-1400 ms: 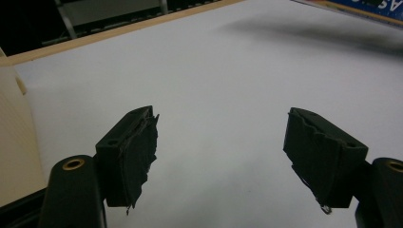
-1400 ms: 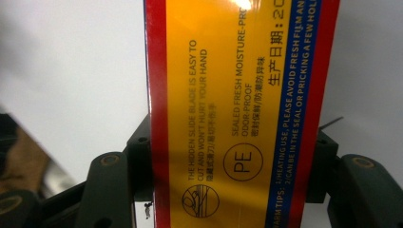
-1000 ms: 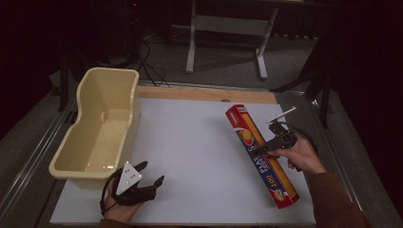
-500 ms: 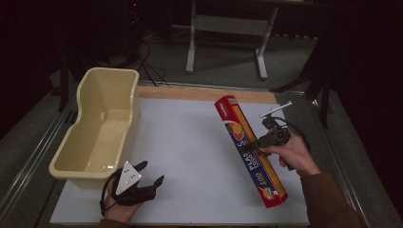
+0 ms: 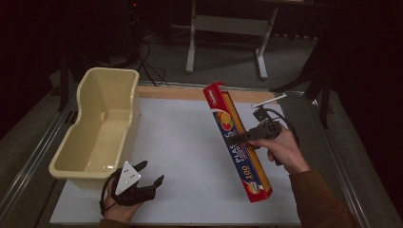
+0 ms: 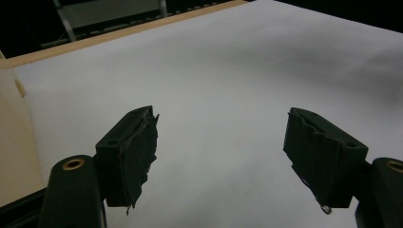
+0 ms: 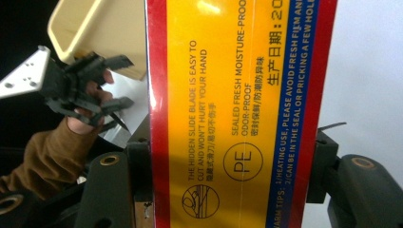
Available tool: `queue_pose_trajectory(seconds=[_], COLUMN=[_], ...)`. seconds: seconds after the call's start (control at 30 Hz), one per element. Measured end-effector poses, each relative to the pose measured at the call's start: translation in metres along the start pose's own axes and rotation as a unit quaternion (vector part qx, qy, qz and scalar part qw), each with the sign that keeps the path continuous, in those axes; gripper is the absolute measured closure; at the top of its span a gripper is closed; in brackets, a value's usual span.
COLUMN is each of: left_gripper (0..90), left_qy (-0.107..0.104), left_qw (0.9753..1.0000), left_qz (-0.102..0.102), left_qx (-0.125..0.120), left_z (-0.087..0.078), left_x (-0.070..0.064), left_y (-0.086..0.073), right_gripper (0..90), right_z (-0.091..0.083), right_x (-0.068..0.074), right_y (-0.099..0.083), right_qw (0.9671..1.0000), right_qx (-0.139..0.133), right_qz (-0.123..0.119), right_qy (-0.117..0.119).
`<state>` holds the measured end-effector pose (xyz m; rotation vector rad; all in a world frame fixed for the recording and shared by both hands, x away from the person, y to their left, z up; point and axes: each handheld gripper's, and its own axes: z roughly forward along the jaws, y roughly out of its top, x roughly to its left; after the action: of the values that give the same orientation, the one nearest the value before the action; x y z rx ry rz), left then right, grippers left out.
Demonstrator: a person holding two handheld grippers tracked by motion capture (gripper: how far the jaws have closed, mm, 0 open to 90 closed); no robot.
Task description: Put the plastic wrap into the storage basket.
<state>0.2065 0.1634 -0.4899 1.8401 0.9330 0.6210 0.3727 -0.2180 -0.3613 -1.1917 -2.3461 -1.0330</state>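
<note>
Right gripper (image 5: 236, 138) fingers clamp the cling-film box (image 5: 236, 141) mid-length: light, stiff, glossy cardboard, likely to swing. Left gripper (image 5: 151, 174) gapes wide, holding nothing.

box (image 5: 237, 140): red edges, yellow face, blue strip w/ wht text
tub (image 5: 80, 154): pale cream
grippers' jaws: blk
table (image 5: 180, 142): wht, wood strip at far edge
sleeve (image 7: 45, 159): brown

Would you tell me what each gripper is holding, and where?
The right gripper clamps the plastic-wrap box across its width, near mid-length. The left gripper holds nothing.
</note>
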Motion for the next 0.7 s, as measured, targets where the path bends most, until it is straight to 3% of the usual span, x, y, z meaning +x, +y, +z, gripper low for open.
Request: queue_pose_trajectory(seconds=[0.47, 0.7], left_gripper=[26.3, 26.5], left_qy=[-0.003, -0.002], left_qw=[1.0000, 1.0000], left_qz=[0.002, 0.003], left_qx=[0.002, 0.001], left_z=[0.001, 0.000], left_x=[-0.001, -0.001], left_y=[0.000, 0.000], right_gripper=[39.9, 39.9], right_z=[0.017, 0.027], right_x=[0.019, 0.028], right_y=[0.024, 0.041], right_qw=[0.9994, 0.9992], right_qx=[-0.019, -0.021], right_qz=[-0.005, -0.010], right_qy=[0.029, 0.033])
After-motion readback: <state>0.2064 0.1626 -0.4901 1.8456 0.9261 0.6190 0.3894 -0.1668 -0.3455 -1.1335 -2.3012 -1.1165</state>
